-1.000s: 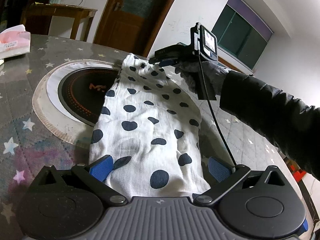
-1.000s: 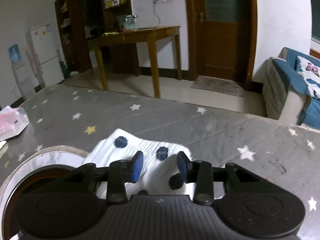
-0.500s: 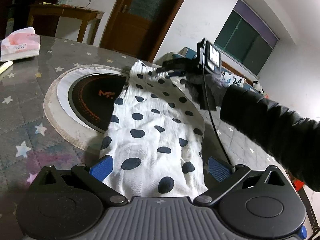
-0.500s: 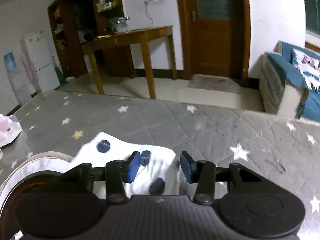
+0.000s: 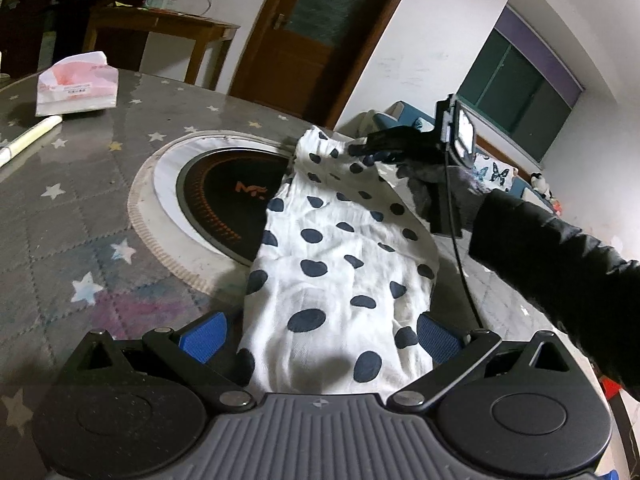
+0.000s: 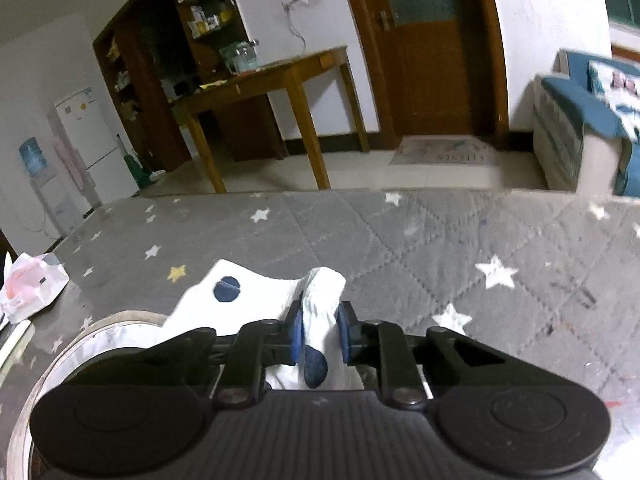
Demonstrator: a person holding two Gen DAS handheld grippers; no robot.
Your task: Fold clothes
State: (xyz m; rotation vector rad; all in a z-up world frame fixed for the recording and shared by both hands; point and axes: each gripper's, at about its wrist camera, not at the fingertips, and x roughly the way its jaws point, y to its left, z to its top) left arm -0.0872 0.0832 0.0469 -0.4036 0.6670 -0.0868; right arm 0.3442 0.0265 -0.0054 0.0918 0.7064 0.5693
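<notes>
While right claw (image 6: 319, 334), just closed, pinches white navy-dotted cotton garment (image 5: 340, 264) far end, left claw (image 5: 320, 338) spread astride near end: thin pinch may slip.

We are in a home, in a lived-in dining and sitting room. The round table (image 5: 72, 208) wears a grey quilted cover with stars, and a built-in induction hob (image 5: 224, 200) sits at its centre. At ten o'clock on it lies a soft pack of tissues (image 5: 76, 88). Beyond, at eleven o'clock from the right wrist, we see a wooden side table (image 6: 272, 80) carrying glass jars, with cluttered shelves (image 6: 200, 12) behind. At nine o'clock stand a white fridge (image 6: 86, 132) and a water dispenser (image 6: 34, 160). A brown wooden door (image 6: 424, 48) is at twelve, a blue sofa (image 6: 580, 120) at two.
</notes>
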